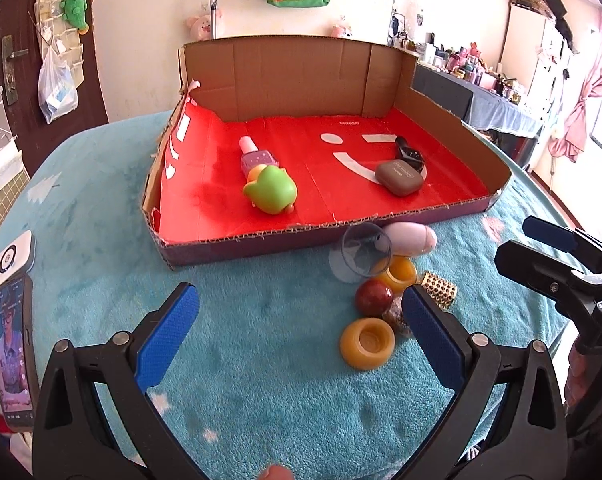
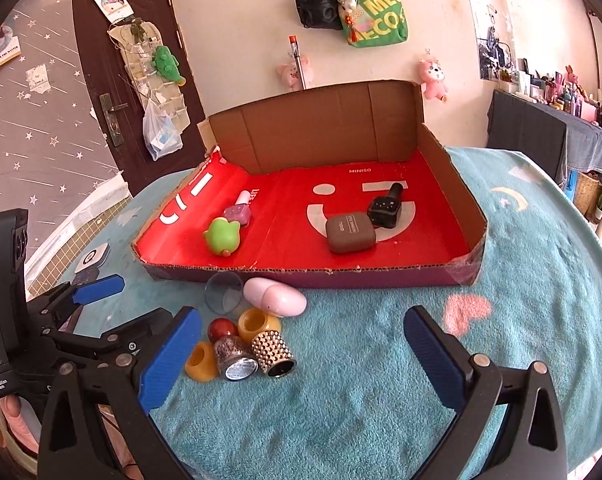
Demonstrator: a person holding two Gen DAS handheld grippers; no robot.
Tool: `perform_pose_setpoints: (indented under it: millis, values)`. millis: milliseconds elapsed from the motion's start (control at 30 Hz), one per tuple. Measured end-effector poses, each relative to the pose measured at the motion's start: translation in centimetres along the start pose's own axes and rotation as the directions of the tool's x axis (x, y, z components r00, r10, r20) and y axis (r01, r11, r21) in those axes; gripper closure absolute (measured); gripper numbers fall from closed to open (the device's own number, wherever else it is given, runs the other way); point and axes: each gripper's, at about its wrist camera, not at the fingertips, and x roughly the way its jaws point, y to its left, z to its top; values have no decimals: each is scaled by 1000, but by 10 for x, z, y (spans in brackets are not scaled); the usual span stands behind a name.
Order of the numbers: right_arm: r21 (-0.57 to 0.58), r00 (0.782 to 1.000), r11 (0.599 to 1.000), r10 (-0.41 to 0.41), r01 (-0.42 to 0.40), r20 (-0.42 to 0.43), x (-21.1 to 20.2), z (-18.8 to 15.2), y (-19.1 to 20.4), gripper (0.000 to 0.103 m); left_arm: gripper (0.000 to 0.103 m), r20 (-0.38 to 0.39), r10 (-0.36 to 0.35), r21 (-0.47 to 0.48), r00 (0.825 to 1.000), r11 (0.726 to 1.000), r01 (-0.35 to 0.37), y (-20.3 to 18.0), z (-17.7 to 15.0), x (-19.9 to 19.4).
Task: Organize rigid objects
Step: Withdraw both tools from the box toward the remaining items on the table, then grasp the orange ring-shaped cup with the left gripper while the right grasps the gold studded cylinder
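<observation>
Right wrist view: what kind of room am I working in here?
Most likely a lived-in bedroom or small flat, not a lab. Plush toys and a green tote bag hang on the wall, a door organizer holds odds and ends, and a fleece blanket covers the table.

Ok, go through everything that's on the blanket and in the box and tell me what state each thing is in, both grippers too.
left gripper: open, empty
right gripper: open, empty
cardboard box: open-topped, front wall low
green toy: in box, on its side
brown case: in box, closed
black bottle: in box, lying down
clear cup: outside box, tipped over
pink egg: outside box, lying down
studded gold tube: outside box, on its side
</observation>
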Motion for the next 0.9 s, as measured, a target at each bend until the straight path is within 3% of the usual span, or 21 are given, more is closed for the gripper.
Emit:
perform_pose_setpoints:
  millis: [900]
  values:
    - [5, 994, 999, -50, 50, -101, 26, -28, -11, 0, 0, -106, -24, 14, 994, 1000, 26, -8, -26, 26]
